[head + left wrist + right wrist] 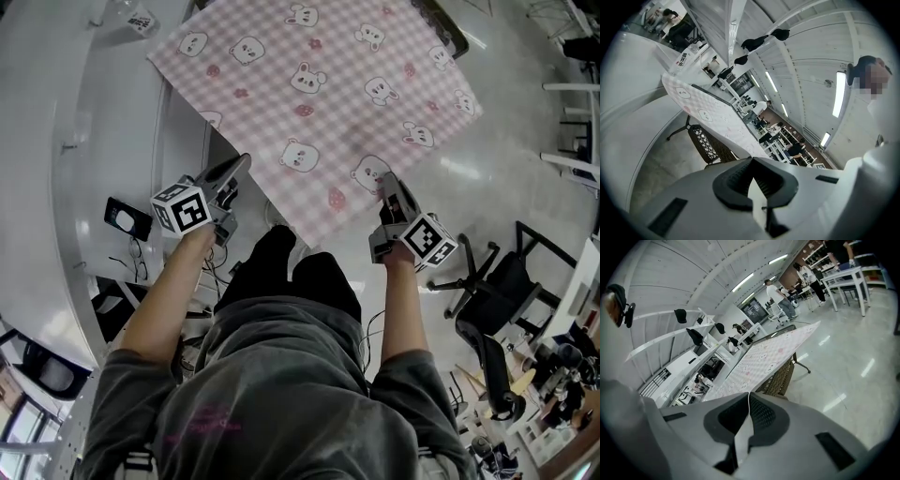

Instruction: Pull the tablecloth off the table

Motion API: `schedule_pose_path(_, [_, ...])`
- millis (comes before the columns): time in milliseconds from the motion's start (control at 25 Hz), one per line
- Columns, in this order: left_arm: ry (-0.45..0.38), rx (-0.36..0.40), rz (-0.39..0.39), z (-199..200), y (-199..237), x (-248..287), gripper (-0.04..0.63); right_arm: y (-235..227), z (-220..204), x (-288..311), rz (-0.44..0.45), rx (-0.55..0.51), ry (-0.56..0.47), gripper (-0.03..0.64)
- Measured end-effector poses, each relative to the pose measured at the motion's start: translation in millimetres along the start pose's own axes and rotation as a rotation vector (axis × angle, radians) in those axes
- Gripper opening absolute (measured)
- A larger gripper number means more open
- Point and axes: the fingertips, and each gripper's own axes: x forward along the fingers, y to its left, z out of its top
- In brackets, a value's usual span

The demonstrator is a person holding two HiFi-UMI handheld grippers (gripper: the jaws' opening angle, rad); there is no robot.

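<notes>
Head view: pink checked tablecloth (309, 84) spread across upper centre, running from the near edge at frame centre up toward the top. Left gripper (239, 167) and right gripper (384, 180) both meet that near edge.

Left gripper view: left gripper (752, 180) jaws pinched on the cloth's thin edge; tablecloth (708, 117) extends to upper left, above a wicker chair (708, 145).

Right gripper view: right gripper (749, 413) jaws likewise clamped on cloth; tablecloth (764, 357) extends to upper right over the chair (780, 378).

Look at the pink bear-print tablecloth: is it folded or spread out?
Spread out. The tablecloth shows as one flat sheet, with the left gripper and right gripper each shut on its near edge.
</notes>
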Motion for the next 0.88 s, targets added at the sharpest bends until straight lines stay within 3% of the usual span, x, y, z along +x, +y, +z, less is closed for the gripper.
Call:
schedule_pose_path(360, [-0.027,0.006,-0.009,2,1,1,0.002,4,4,3,0.034,-0.009,-0.017,0.005])
schedule_pose_path(480, [-0.046,0.001,-0.014,-21,1,-21,0.002,5,-21,-15,0.041,-0.017,-0.024,0.005])
schedule_pose_path(640, [-0.258,0.130,-0.145,6,4,15,0.002,7,34,9,0.150,-0.207,-0.181,0.005])
schedule_pose_path(760, [-0.289,0.180,-0.173,1,-1,-2,0.002,15,19,-2,0.188,-0.227,-0.231,0.005])
schedule_pose_path(880, [-0.320,0.210,-0.205,24,0,3,0.002,29,32,8,0.212,-0.243,-0.270,0.005])
